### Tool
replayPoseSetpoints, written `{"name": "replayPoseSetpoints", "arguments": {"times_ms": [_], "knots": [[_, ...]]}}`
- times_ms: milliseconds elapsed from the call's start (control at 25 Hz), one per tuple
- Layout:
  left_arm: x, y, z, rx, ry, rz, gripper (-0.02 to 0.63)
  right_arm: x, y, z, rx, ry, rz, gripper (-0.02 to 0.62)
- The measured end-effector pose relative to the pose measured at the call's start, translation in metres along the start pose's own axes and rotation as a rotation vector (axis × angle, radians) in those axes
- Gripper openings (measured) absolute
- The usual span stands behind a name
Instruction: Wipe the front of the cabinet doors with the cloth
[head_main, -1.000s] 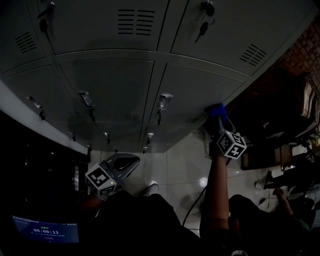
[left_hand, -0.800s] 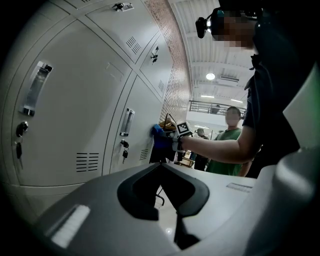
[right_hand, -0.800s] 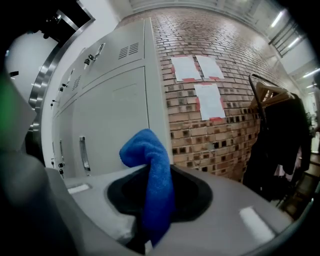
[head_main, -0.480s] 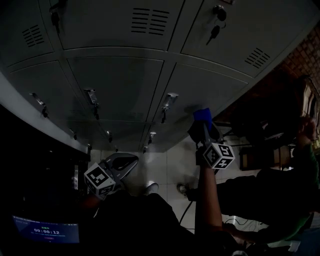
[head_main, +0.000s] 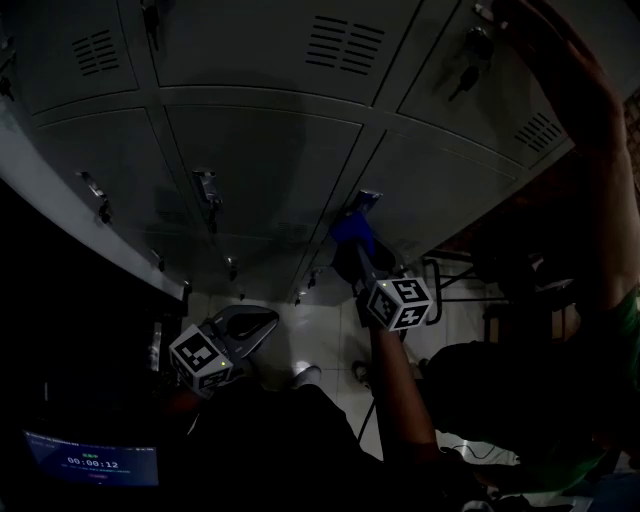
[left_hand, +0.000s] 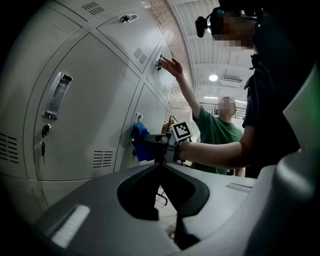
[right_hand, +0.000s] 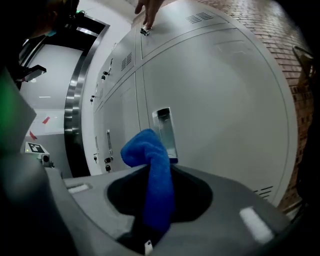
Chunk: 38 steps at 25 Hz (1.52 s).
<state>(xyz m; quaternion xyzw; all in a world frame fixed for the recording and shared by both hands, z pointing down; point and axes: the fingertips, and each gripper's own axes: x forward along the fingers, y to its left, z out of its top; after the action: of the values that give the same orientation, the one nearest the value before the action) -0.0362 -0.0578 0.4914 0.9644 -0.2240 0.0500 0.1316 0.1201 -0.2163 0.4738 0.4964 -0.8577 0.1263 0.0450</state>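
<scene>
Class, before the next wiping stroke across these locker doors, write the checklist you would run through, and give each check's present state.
1. Grip: the cloth is clamped in the right gripper: ok.
2. Contact: whether the cloth presses on the cabinet door: cannot tell; it sits by the recessed handle.
3. The left gripper is held back from the doors, jaws together, empty: ok.
4. Stroke path free: not ok; another person's hand is on an upper door.
5. Snags: a key hangs in a lock and may catch the cloth: not ok.
</scene>
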Motion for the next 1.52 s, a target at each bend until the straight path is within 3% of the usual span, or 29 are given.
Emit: {"name": "replayPoseSetpoints", "arguments": {"times_ms": [360, 1520], "knots": [[-0.018, 0.007, 0.006, -0.01, -0.031, 0.046, 0.002, 0.02, -0.005, -0.007, 0.01, 0.024, -0.004, 0.083], [0.031, -0.01, 0.012, 0.011, -0.016, -0.021, 0.002, -0.08, -0.182, -0.024, 0.088, 0.047, -0.4, 0.083]]}}
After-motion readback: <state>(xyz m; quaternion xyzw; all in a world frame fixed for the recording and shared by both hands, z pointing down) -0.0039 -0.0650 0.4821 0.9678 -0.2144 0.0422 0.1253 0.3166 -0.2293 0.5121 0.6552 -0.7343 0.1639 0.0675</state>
